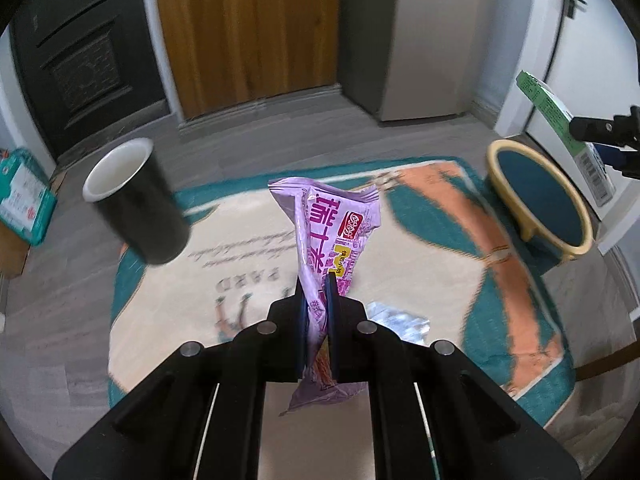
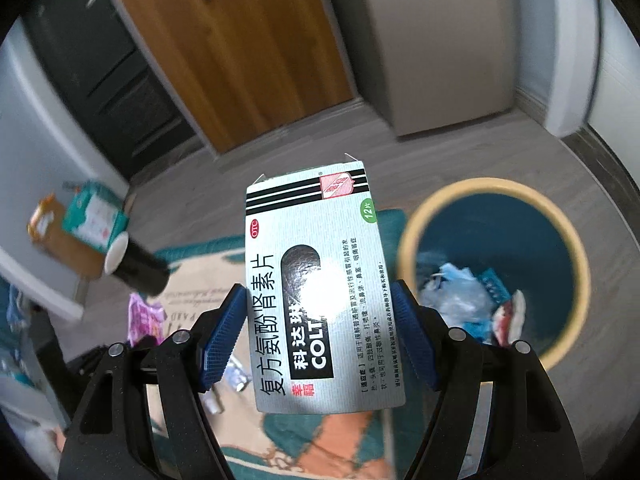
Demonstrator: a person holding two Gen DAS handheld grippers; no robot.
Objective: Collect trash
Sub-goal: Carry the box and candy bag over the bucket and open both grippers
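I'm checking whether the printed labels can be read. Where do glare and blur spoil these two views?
Right wrist view: a white glare spot washes out the middle of the medicine box; the bin and black cup are soft. Left wrist view: the purple wrapper is fairly sharp, the rug text motion-smeared, edges bent by fisheye.

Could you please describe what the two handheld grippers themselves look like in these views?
Both are matte black plastic with angular linkage arms and round silver pins at the joints. The left gripper has two thin, dark blue pads. The right gripper has broader blue pads with a fine grid texture. No cables, sleeves or markings are visible.
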